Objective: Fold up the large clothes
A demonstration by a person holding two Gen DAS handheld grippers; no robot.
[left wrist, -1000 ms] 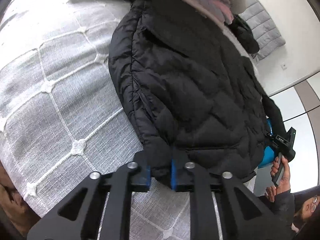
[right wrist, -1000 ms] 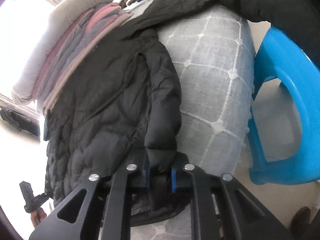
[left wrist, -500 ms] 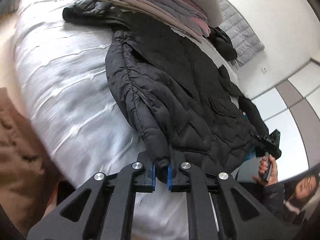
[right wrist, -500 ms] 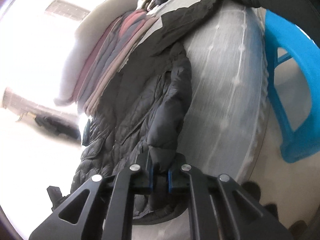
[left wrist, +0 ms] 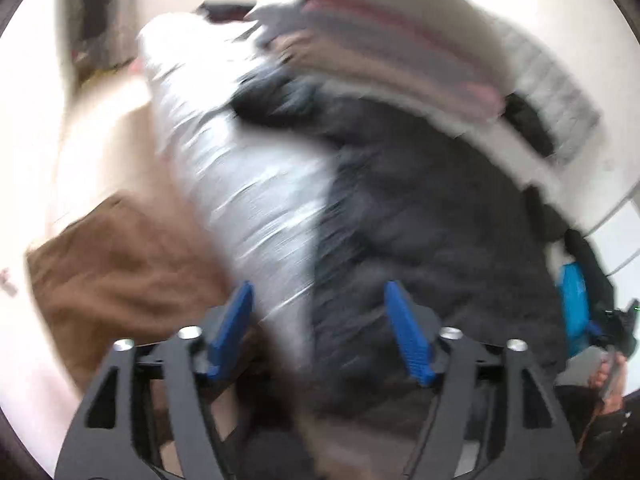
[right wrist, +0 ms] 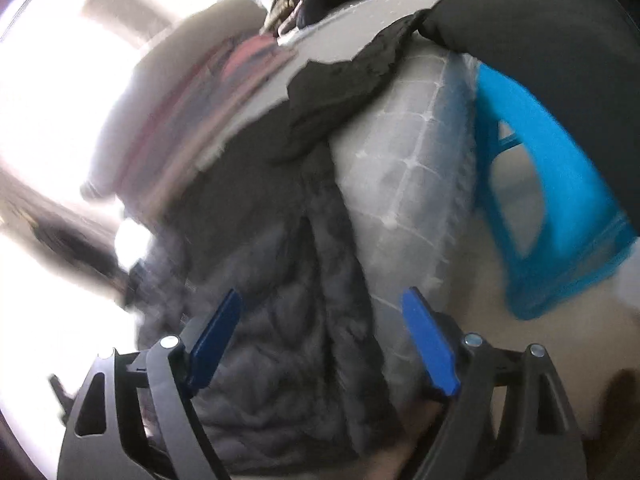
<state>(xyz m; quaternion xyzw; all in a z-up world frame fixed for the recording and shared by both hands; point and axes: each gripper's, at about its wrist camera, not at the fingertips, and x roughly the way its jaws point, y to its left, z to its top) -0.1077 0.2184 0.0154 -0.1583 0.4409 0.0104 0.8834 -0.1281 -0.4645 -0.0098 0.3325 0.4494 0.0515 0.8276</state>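
Observation:
A black quilted puffer jacket [left wrist: 432, 216] lies spread on a white quilted mattress [left wrist: 248, 176]; both views are motion-blurred. My left gripper [left wrist: 320, 312] hangs above the jacket's near hem, its jaws opening wide, blue pads [left wrist: 234, 320] clear of the cloth. In the right wrist view the same jacket [right wrist: 280, 320] drapes over the mattress [right wrist: 404, 168] edge. My right gripper [right wrist: 326, 328] is above it with jaws opening, its blue pads [right wrist: 430, 344] far apart and pressing on nothing.
A stack of folded clothes [left wrist: 400, 52] sits at the jacket's far side. A brown cloth [left wrist: 116, 264] lies on the floor to the left. A blue plastic stool [right wrist: 560, 208] stands beside the mattress. A person's hand [left wrist: 608, 376] holds the other gripper at lower right.
Both grippers were shut on the jacket's hem and cuff; both have now let go, spread wide and lifted away from the jacket, with the views swinging.

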